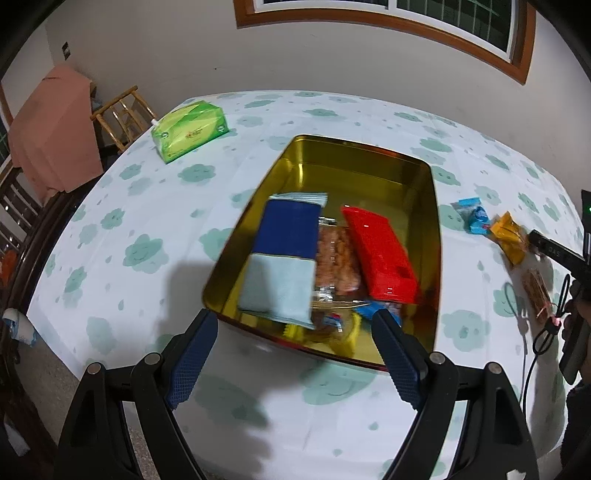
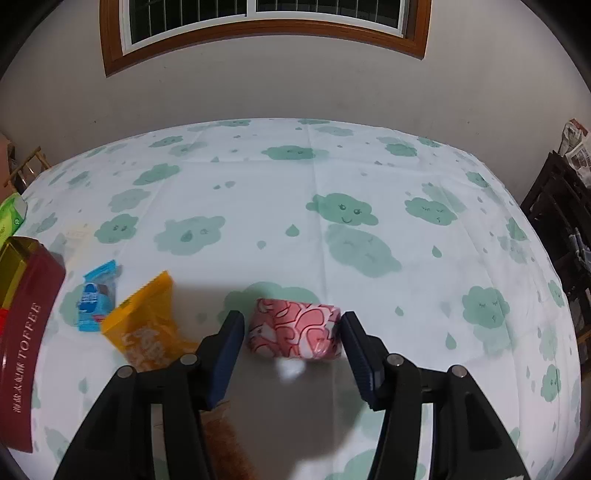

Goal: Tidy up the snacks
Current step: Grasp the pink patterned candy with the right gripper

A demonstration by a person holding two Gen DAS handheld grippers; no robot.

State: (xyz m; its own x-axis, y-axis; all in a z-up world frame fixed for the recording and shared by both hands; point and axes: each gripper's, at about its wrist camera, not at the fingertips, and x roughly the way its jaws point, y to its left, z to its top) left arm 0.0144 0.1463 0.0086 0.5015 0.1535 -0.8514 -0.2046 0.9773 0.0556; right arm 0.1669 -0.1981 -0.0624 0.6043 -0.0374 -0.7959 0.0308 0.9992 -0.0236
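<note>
A white tablecloth printed with green smiling clouds and raindrops point(image 2: 332, 177) is covering the table, which is standing against a pale wall under a wood-framed window point(image 2: 258, 22). In the left wrist view a rectangular gold-lined tin with a dark red outside point(image 1: 369, 151) is sitting open on the cloth, and several snacks are lying inside it: a dark blue and pale blue flat packet point(image 1: 284, 254), a glossy red rectangular box point(image 1: 380, 254), a clear bag of orange-brown pieces point(image 1: 338, 258) between them, and some smaller wrappers, too blurred to tell apart, at the near end. The left gripper point(image 1: 295, 325) is hovering at the tin's near edge with its blue-padded fingers spread wide, holding nothing. A green tissue pack point(image 1: 188, 129) is lying well apart toward the far left corner.

In the right wrist view the right gripper point(image 2: 293, 332) is reaching over a pink and red patterned wrapped snack point(image 2: 293, 332) that is lying on the cloth between its fingers; the fingers are standing open, just beside the wrapper's ends without clamping it. To the left a yellow-orange crinkled snack packet point(image 2: 144, 325) and a small light blue wrapped candy point(image 2: 98, 295) are lying near each other, between the pink snack and the tin's red side, which is showing the word TOFFEE
</note>
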